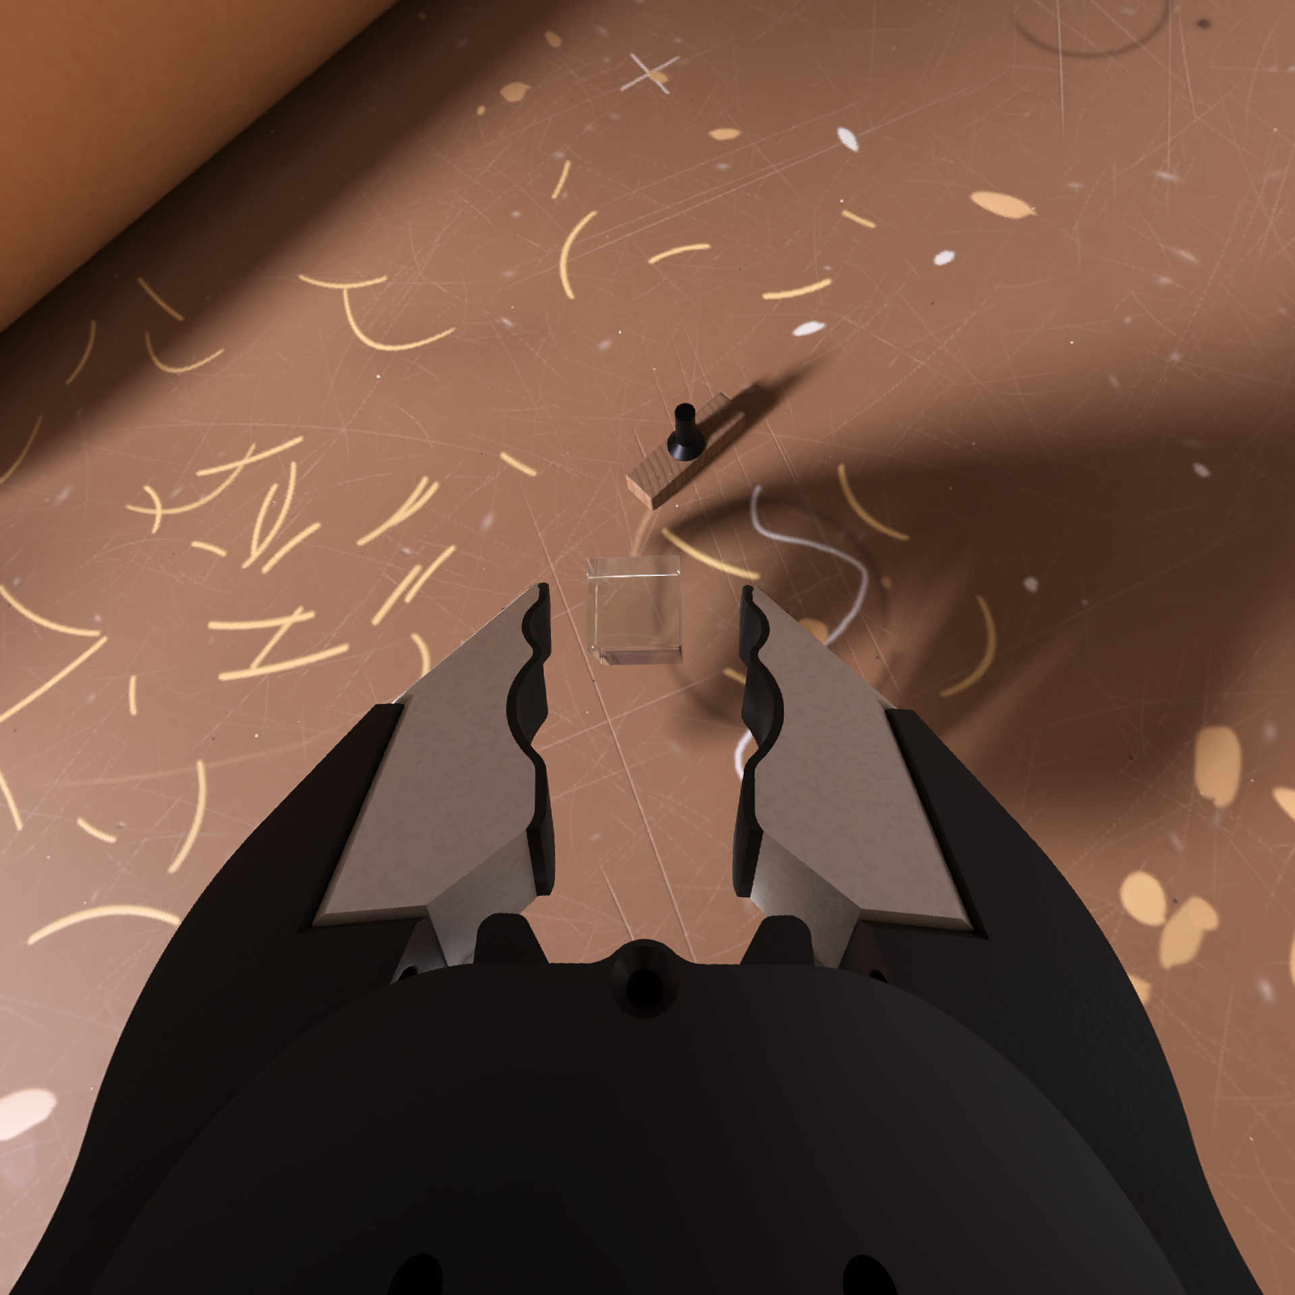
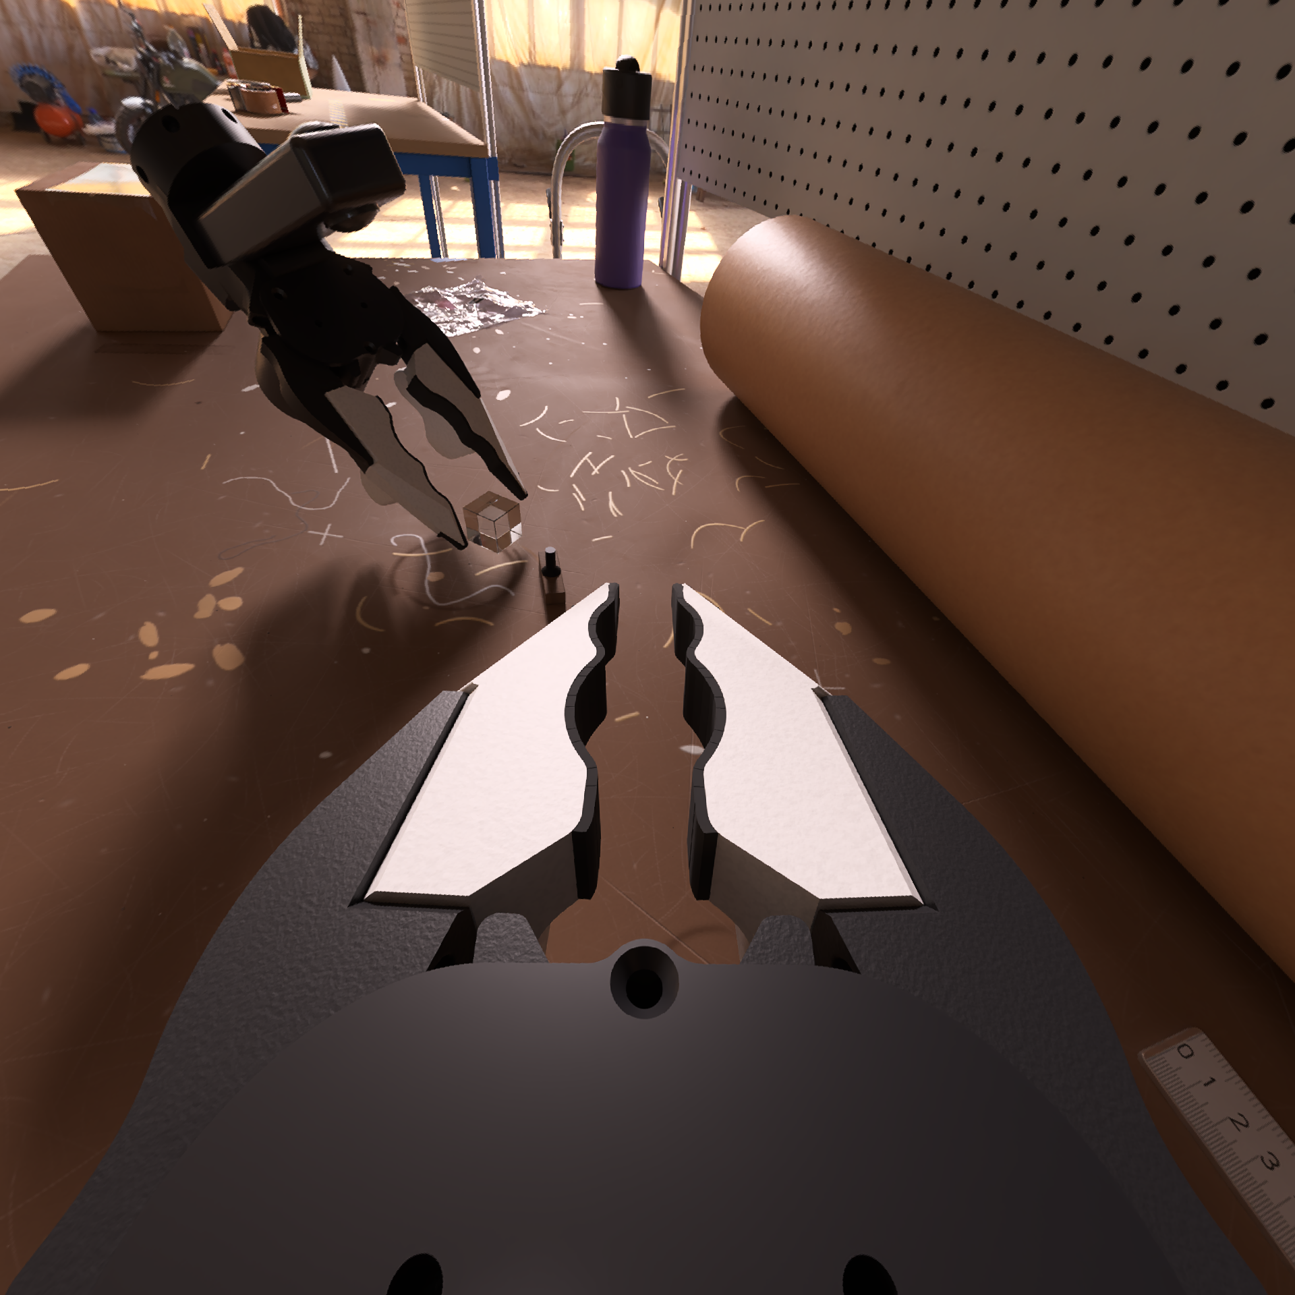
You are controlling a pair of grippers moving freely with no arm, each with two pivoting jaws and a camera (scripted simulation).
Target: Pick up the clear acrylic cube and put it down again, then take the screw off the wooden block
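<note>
My left claw is spread wide, tilted down toward the scratched brown table, with the small clear acrylic cube sitting in the gap just ahead of the fingertips. In the left wrist view I see daylight on both sides of the cube, so neither finger is touching it; from the right wrist view the cube appears to rest on the table between those tips, though I cannot tell for sure that it is fully down.

Just beyond the cube lies the thin rectangular wooden block, flat on the table, with the short black screw standing on it, head down and shaft up. The block is near the cube but apart from it.

My right claw hovers low over the table, its fingers parted by a narrow gap and holding nothing. The wooden block and screw sit just ahead and slightly left of its tips.

A big roll of brown paper lies along the right side of the table, and a purple metal bottle with a black cap stands at the far edge.
</note>
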